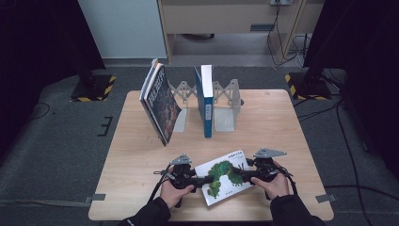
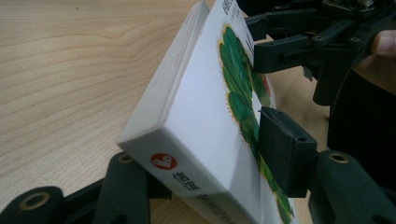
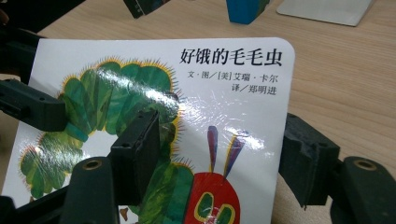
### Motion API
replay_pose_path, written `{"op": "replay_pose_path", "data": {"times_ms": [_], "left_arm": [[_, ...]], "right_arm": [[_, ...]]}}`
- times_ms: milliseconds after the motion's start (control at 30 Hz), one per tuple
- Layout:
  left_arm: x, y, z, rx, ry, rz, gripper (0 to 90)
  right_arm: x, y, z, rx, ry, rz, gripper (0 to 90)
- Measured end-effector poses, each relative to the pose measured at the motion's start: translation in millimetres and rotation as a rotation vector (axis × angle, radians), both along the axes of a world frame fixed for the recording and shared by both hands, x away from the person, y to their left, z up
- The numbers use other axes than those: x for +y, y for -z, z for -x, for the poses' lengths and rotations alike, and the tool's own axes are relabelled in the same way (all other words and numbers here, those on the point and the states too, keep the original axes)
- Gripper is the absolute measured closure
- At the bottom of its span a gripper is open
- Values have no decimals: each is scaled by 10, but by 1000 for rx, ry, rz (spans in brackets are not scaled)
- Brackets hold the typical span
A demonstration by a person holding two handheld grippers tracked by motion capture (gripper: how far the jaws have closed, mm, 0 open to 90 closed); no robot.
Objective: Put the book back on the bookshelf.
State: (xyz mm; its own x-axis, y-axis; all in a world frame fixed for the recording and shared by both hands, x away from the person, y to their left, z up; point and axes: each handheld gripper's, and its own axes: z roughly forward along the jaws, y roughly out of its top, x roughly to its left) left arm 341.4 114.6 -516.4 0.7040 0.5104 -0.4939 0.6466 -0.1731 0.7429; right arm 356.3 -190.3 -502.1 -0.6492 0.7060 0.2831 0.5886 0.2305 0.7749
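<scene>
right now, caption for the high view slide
Two handheld grippers, left gripper and right gripper, flank a caterpillar picture book before a bookend rack.

The picture book [image 1: 225,178] has a glossy white cover with a green caterpillar whose segments are edged in yellow bristles, a red head with green-and-yellow eyes and purple feelers, and black title characters; its spine [image 2: 187,179] carries a small red roundel. Both hand-held grippers are black: the left hand-held gripper [image 1: 205,180] and the right hand-held gripper [image 1: 238,175]. Beyond the book, a blue book [image 1: 205,100] shows white page edges, and a dark-covered book [image 1: 161,104] leans. The counter [image 1: 282,122] is pale wood grain, and the bookends [image 1: 225,108] are grey metal.
</scene>
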Motion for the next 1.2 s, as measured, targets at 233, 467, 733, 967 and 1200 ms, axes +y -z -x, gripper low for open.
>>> {"op": "replay_pose_path", "data": {"times_ms": [233,467,733,967,1200], "left_arm": [[17,-66,24,-1,14,7,605],[19,-140,53,0,21,22,662],[25,-245,89,-35,12,25,740],[46,-355,97,-48,-10,30,744],[124,-467,75,-64,-37,26,746]], "right_arm": [[-67,-9,-11,-2,32,-2,325],[-99,-14,-12,8,37,-32,309],[-155,-9,-22,0,50,-6,307],[-205,-1,-38,-16,68,29,278],[-316,30,-61,-22,121,134,255]]}}
